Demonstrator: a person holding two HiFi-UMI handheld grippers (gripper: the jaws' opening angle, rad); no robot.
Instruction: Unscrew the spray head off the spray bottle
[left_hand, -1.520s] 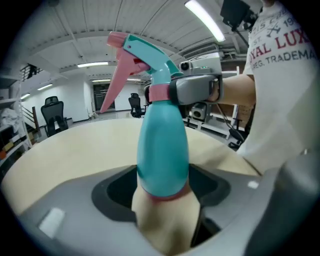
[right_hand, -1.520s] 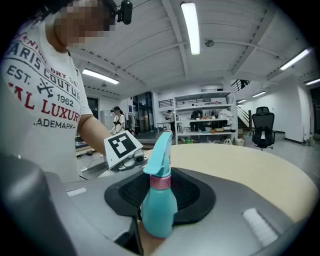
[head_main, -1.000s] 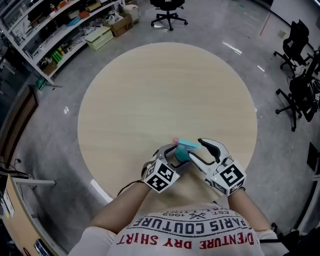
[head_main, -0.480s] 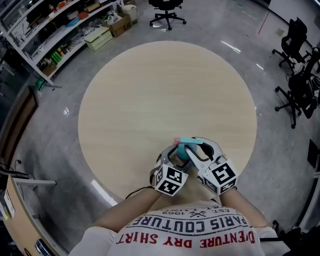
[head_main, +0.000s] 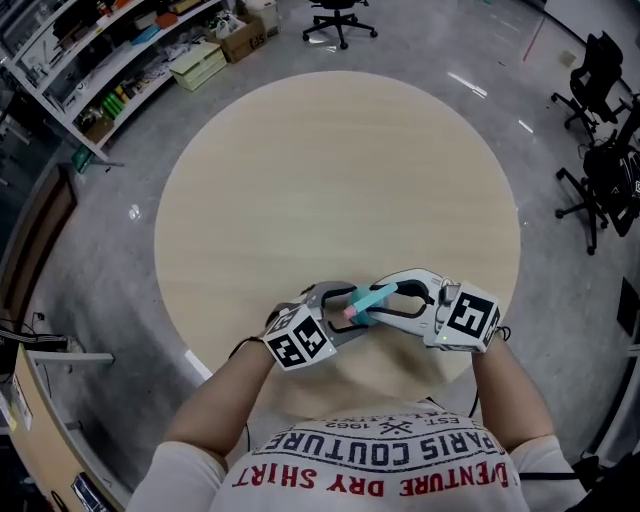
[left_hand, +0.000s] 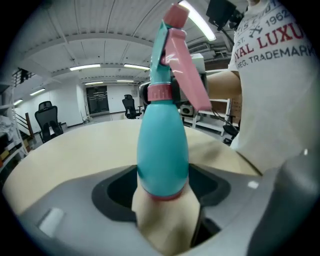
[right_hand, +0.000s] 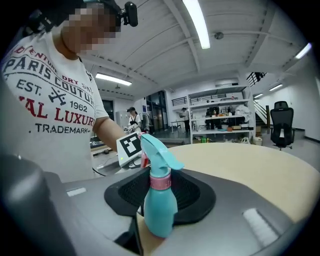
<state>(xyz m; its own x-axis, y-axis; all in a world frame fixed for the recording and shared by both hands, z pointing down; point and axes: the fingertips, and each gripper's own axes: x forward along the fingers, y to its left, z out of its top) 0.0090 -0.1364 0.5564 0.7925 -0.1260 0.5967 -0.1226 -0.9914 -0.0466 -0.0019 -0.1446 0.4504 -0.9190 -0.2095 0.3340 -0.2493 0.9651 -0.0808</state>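
Spray bottle (head_main: 370, 298) clenched by left tool (head_main: 338, 305) and right tool (head_main: 392, 297), whose jaws just closed

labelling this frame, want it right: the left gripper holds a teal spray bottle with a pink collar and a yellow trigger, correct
Not quite. The trigger is pink, not yellow, as the left gripper view shows. The rest stands: the left gripper holds a teal spray bottle with a pink collar.
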